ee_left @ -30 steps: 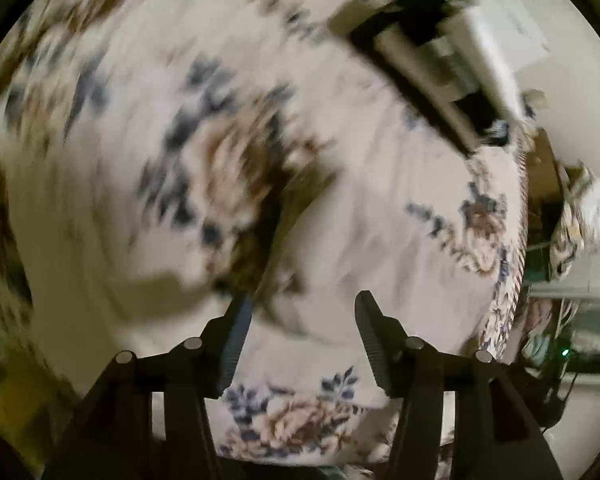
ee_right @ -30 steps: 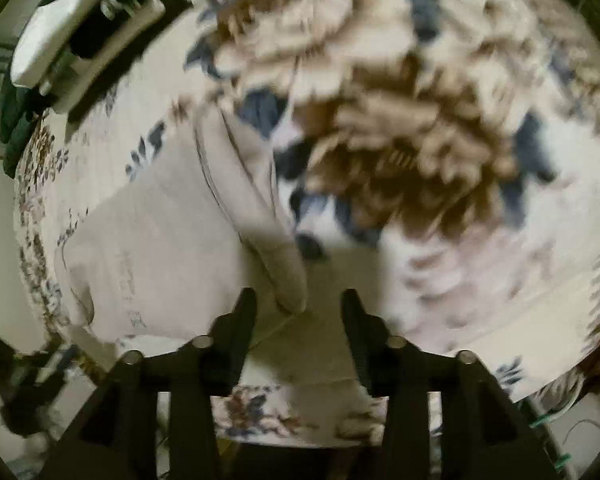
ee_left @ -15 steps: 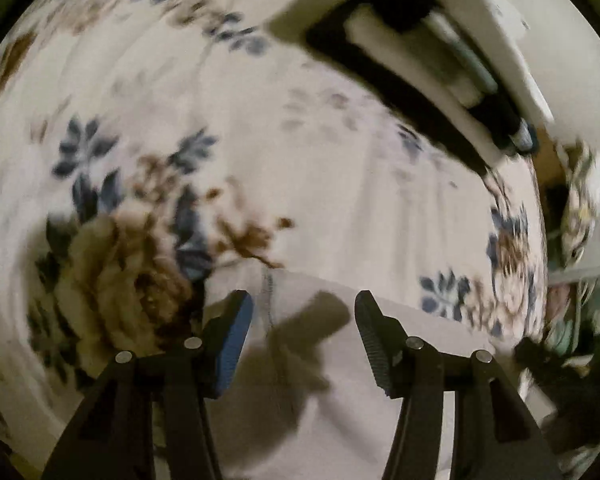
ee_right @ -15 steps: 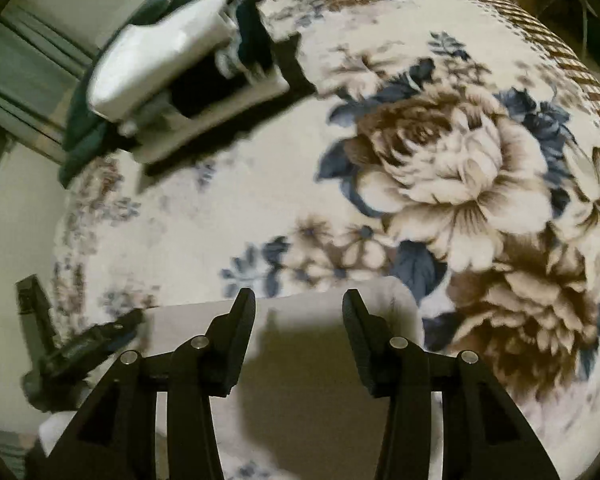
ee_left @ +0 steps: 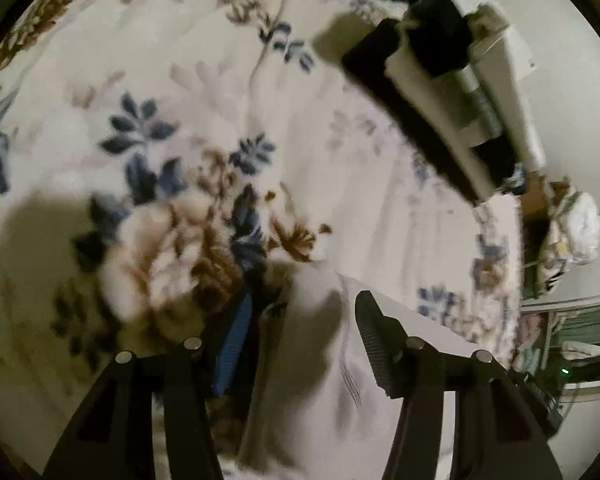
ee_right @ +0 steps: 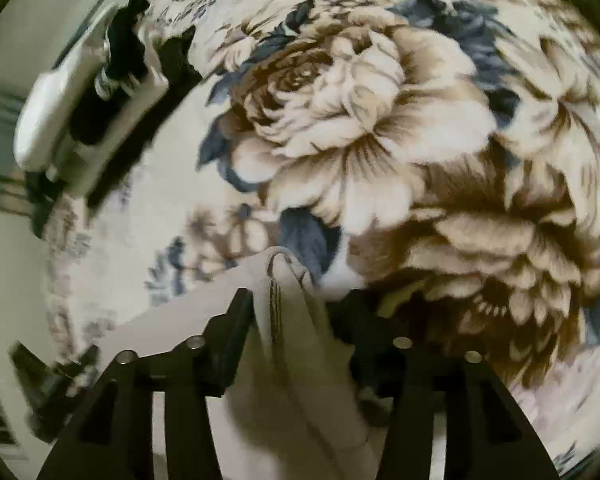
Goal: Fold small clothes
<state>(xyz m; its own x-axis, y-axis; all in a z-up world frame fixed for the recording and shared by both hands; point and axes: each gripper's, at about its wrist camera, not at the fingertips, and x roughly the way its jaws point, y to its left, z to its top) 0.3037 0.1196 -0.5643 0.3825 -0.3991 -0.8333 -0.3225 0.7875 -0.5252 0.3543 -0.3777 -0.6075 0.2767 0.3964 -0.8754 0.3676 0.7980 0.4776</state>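
A small pale grey garment lies on a floral blanket. In the left wrist view its stitched edge runs up between the fingers of my left gripper, whose jaws stand wide apart around the cloth without pinching it. In the right wrist view a raised fold of the same garment with a dark seam stands between the fingers of my right gripper; the jaws are apart and the left finger touches the cloth.
A stack of folded black and white clothes lies at the blanket's far edge; it also shows in the right wrist view. The blanket's right edge drops off to cluttered shelves. A dark tool lies left.
Both grippers have dropped lower and closer to the garment. The cloth edge that lay flat is now bunched up between the fingers of each gripper. The jaws stay apart.
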